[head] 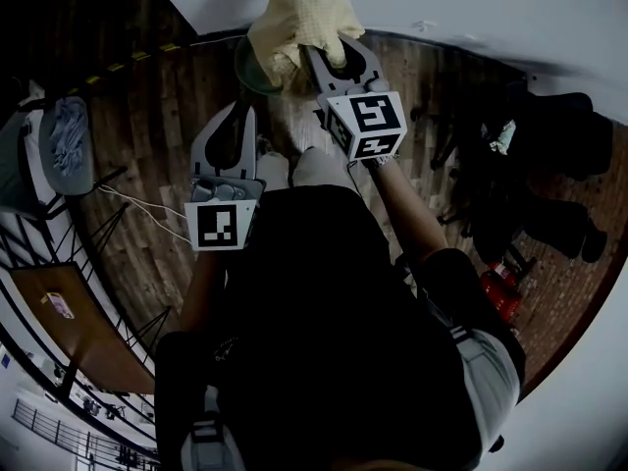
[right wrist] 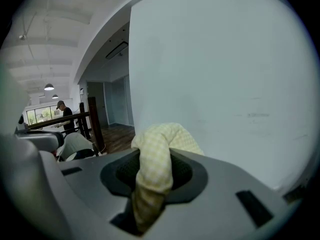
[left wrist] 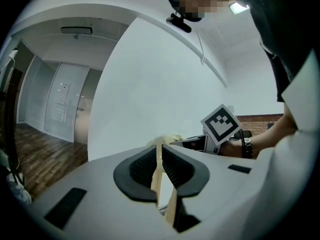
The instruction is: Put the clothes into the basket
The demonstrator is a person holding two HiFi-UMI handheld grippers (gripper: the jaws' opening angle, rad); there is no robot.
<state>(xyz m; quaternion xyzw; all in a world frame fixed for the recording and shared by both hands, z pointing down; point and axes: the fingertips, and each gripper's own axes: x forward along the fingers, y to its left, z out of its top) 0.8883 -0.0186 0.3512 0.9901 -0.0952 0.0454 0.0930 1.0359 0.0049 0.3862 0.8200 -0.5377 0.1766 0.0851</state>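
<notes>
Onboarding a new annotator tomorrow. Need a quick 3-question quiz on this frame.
1. Which gripper holds the checked cloth?
2. True or false: the cloth lies released inside the basket.
3. Fill in: the cloth is pale ___.

Key
1. The right gripper.
2. False. Its jaws are closed on the cloth, which is bunched between them.
3. Yellow.
</notes>
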